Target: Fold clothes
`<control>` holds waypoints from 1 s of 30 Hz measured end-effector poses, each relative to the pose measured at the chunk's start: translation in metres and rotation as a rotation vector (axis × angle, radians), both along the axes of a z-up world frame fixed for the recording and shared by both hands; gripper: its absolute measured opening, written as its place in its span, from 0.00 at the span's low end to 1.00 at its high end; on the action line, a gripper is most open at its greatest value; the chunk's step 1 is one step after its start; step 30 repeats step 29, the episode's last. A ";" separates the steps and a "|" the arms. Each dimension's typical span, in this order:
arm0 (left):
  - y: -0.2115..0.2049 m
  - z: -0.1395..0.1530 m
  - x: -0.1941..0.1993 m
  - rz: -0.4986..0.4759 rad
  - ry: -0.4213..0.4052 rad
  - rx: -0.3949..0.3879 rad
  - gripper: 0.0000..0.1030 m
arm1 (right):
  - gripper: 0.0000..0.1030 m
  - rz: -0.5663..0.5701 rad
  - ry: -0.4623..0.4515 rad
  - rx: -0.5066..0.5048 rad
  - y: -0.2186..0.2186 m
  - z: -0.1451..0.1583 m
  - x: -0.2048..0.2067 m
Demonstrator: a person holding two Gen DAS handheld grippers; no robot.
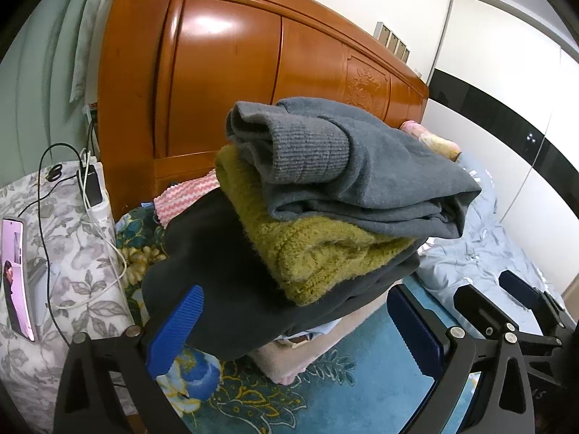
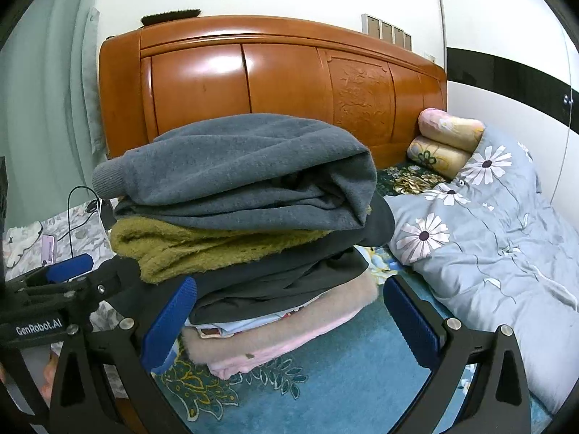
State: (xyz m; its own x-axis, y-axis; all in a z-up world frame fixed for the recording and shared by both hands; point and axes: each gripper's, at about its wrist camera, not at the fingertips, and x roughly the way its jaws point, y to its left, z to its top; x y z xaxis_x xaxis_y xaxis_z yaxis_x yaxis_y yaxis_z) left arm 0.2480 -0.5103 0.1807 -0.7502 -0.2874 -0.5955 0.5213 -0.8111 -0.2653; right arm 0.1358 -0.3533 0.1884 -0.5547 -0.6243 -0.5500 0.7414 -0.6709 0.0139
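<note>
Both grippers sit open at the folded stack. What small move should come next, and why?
Probably back both away. The left gripper and right gripper are open, holding nothing, and the grey sweater already lies folded atop the pile, so nothing there seems left to fold.

Folded clothes stack [image 2: 253, 238] on the bed: grey sweater [image 1: 362, 173] atop olive knit [image 1: 318, 253], dark garment, pink bottom.

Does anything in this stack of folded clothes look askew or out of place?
Yes. The folded grey knit sweater on top overhangs the olive fuzzy sweater toward the right, and the stack leans; nothing has fallen.
</note>
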 end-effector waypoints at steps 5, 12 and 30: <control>-0.005 -0.006 -0.005 0.004 -0.017 0.004 1.00 | 1.00 0.010 -0.005 0.012 -0.008 -0.003 -0.003; -0.012 -0.015 -0.011 0.019 -0.043 -0.001 1.00 | 1.00 0.024 -0.011 0.029 -0.020 -0.007 -0.006; -0.014 -0.019 -0.011 0.015 -0.044 0.024 1.00 | 1.00 0.032 -0.027 0.046 -0.025 -0.009 -0.008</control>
